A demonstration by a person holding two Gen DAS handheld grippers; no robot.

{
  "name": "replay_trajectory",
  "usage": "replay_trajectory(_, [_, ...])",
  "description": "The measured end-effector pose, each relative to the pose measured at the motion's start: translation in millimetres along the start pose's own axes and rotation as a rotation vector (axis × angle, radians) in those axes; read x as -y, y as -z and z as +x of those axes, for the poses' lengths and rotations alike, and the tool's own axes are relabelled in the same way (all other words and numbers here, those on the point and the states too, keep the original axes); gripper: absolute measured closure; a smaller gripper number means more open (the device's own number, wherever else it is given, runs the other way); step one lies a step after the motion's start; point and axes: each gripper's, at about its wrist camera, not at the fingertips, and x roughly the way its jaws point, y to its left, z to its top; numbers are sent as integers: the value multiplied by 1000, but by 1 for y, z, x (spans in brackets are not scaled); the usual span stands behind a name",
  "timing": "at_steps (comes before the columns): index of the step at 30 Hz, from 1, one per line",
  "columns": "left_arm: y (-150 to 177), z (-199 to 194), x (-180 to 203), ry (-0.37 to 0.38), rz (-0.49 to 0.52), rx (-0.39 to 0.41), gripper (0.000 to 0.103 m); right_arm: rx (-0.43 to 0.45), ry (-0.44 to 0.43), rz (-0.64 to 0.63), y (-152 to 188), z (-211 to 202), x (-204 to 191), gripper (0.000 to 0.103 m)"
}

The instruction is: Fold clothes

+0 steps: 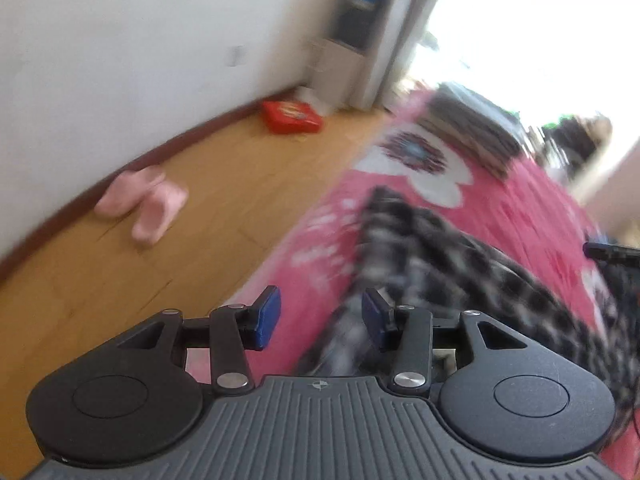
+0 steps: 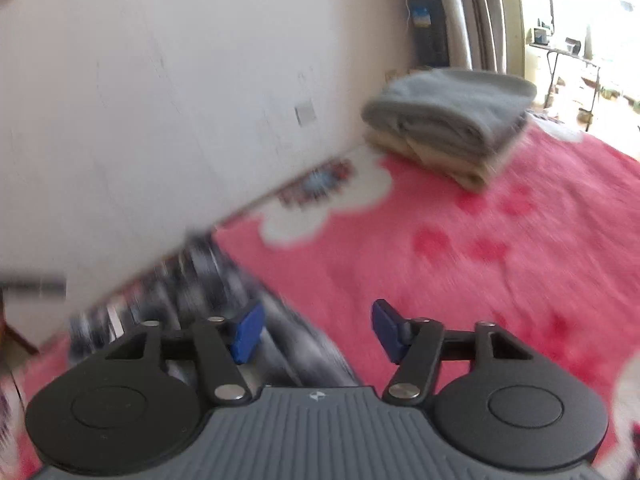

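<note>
Two grippers, your left gripper point(image 1: 320, 318) and right gripper point(image 2: 316, 330), hang spread wide over one checked shirt point(image 1: 460, 264) on the pink blanket point(image 2: 500, 260).

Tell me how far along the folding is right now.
Done: a folded stack of grey and beige items sits on the pink blanket. In hand: nothing; the left gripper and right gripper are both open and empty, over the black-and-white checked garment. Left: that garment lies rumpled and unfolded, so it still needs grasping, folding and probably stacking.
</note>
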Motion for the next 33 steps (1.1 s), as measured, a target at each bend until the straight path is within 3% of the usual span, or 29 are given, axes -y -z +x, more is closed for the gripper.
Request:
replay_trajectory(4, [-32,64,47,9,201,-52,58,-20,8,-107,33,-1,-15,48])
replay_trajectory(6, [-43,95,63,11,241,-107,58,-39,34,-173,44,1,-23,48])
replay_trajectory(9, [-54,123,68,44,170,-162,58,-75,36,-197,53,8,-20,50])
replay_trajectory(12, [-58,135,63,39,76,-150,58,-107,9,-199,58,16,-14,53])
replay_trajectory(15, [-57,143,57,6,40,-125,58,-135,-15,-199,60,29,-10,65])
replay_trajectory(17, [-56,146,52,1,20,-117,58,-151,-15,-205,62,37,-9,66])
replay_trajectory(21, [-56,150,44,9,-9,-114,58,-140,36,-244,59,38,-17,99])
replay_trajectory(28, [-60,141,40,48,-32,-72,58,4,163,-258,23,-2,-21,101])
replay_trajectory(33, [-63,136,39,65,-29,-44,58,43,289,-175,-12,13,7,103])
